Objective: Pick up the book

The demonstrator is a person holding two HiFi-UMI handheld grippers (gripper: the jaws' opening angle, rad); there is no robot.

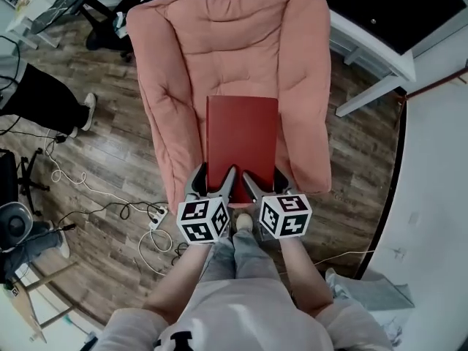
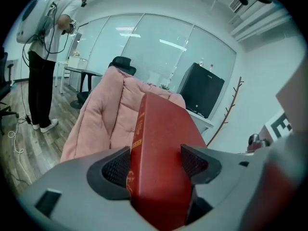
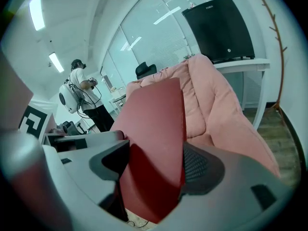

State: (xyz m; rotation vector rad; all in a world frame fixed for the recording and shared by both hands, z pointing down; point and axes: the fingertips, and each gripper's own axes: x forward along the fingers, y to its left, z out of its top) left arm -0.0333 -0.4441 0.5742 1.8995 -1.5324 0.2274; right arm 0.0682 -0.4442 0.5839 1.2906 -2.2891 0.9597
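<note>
A red hardback book [image 1: 242, 142] is held over the seat of a pink padded armchair [image 1: 228, 50]. My left gripper [image 1: 213, 182] is shut on the book's near left corner, and my right gripper [image 1: 263, 180] is shut on its near right corner. In the left gripper view the book [image 2: 161, 148] stands between the two dark pads, spine with gold print toward the left pad [image 2: 118, 169]. In the right gripper view the book [image 3: 154, 143] fills the gap between the pads and tilts up toward the armchair [image 3: 216, 105].
Wooden floor [image 1: 88, 167] with white cables and a power strip [image 1: 156, 218] lies left of the chair. A person [image 2: 45, 57] stands at the left by a desk. A white table [image 1: 373, 57] and black cabinet [image 2: 200, 89] sit behind the chair.
</note>
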